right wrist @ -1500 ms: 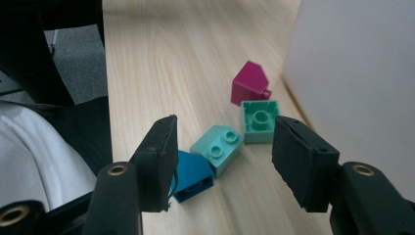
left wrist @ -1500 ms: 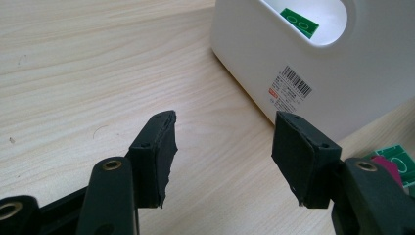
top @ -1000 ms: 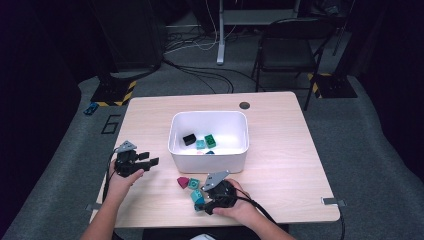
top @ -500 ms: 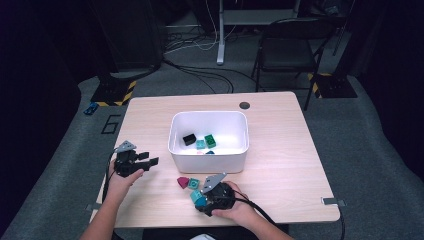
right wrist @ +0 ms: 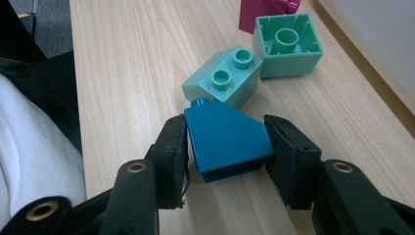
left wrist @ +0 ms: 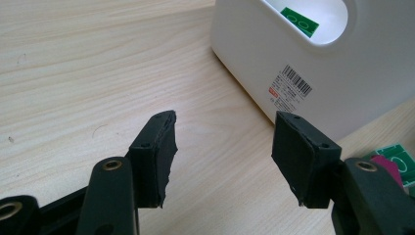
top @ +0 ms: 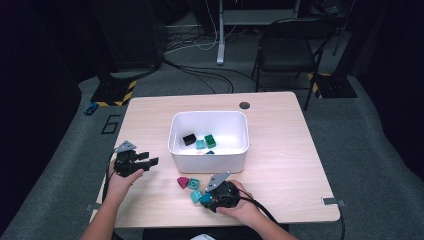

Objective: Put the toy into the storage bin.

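On the wooden table (top: 280, 145) stands a white bin (top: 209, 156) with blocks inside; left gripper (left wrist: 222, 142), jaws wide and empty, hovers near the bin's labelled wall; right gripper (right wrist: 226, 147) clamps a blue sloped block (right wrist: 226, 141) at the near edge, just beside a teal two-stud block (right wrist: 222, 78), a mint hollow block (right wrist: 286, 45) and a magenta piece (right wrist: 264, 13).

White bin (top: 210, 150), dark blue brick (right wrist: 226, 141), two mint-green bricks (right wrist: 222, 78) (one upturned), magenta brick (right wrist: 266, 13), pale wood-grain table (top: 290, 165).
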A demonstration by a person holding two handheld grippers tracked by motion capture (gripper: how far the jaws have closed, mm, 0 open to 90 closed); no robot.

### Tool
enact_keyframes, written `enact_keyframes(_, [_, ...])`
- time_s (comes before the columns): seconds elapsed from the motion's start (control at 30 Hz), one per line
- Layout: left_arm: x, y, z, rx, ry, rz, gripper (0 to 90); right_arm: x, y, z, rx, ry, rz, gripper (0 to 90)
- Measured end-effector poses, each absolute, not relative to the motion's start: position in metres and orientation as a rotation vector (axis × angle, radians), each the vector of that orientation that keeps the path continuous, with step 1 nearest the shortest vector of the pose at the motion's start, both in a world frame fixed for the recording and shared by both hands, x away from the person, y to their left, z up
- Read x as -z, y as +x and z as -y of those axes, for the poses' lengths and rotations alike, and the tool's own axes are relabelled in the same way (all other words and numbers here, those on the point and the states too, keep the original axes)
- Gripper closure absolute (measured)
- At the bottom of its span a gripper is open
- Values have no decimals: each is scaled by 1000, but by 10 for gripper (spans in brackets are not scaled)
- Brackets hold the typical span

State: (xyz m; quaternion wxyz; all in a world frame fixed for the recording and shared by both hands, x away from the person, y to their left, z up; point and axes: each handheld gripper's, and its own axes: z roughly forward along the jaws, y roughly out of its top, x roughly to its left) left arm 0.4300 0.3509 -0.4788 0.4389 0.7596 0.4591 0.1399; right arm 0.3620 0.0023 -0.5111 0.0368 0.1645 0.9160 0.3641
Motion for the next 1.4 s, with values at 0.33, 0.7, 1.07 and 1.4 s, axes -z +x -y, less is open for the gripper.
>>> enact_keyframes(0.33, [479,430,-351,-339,1896,-1138,416,503,364,2,-1126,507,-2804,581])
enact_keyframes(0.7, [479,430,-350,-336,1903,-1142,416,482,367,11,-1138,484,-2802,582])
enact_keyframes(1.07, [479,430,-350,-337,1901,-1141,416,450,375,15,-1131,456,-2808,582])
enact_keyframes(1.4, [479,430,-350,-336,1903,-1142,416,422,381,17,-1161,453,-2842,582])
